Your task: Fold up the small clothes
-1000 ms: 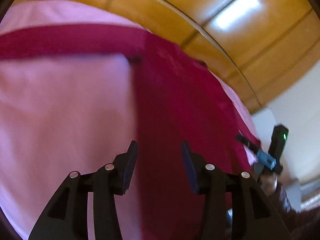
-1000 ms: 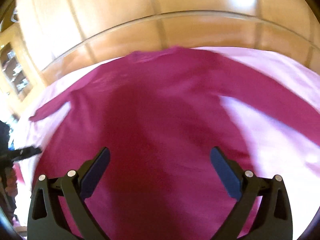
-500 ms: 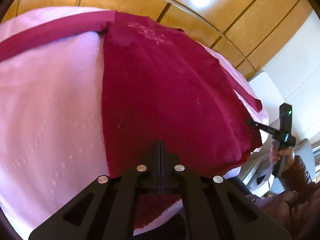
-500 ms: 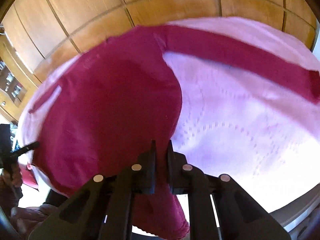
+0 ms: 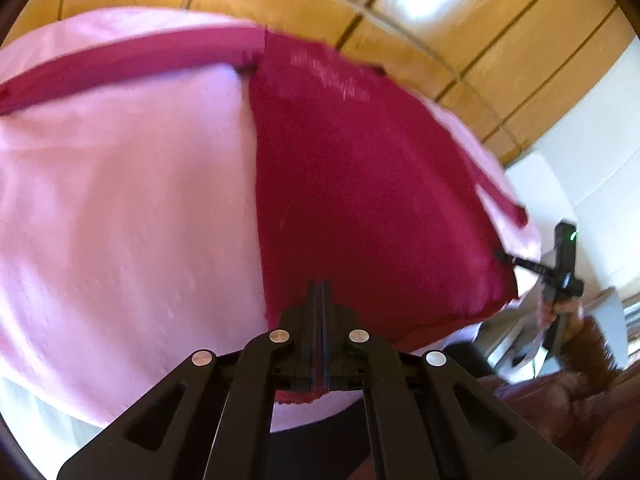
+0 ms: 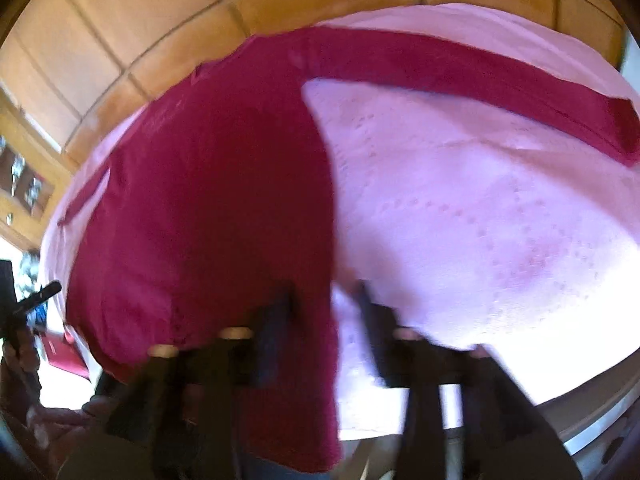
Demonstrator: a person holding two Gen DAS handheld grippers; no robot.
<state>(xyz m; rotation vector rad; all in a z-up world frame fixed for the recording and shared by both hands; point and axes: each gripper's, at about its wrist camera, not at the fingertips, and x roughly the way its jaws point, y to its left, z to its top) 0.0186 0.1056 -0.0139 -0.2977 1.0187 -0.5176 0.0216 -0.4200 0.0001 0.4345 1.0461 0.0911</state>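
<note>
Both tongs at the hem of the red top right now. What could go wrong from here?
1. The right tongs are opening over the red top's hem; their pads no longer press it. That corner may sag off the table edge.
2. Only the left tongs are shut on the hem, so a pull would probably skew the cloth.
3. Dragging might ruck the pink tablecloth.

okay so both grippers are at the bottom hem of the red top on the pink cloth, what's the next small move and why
Probably close the right gripper back onto the hem. Its jaws are opening with the red top's side edge between them, pads apart, while the left gripper is shut on the hem. The top lies spread on the pink cloth, so folding likely needs both corners held.
</note>
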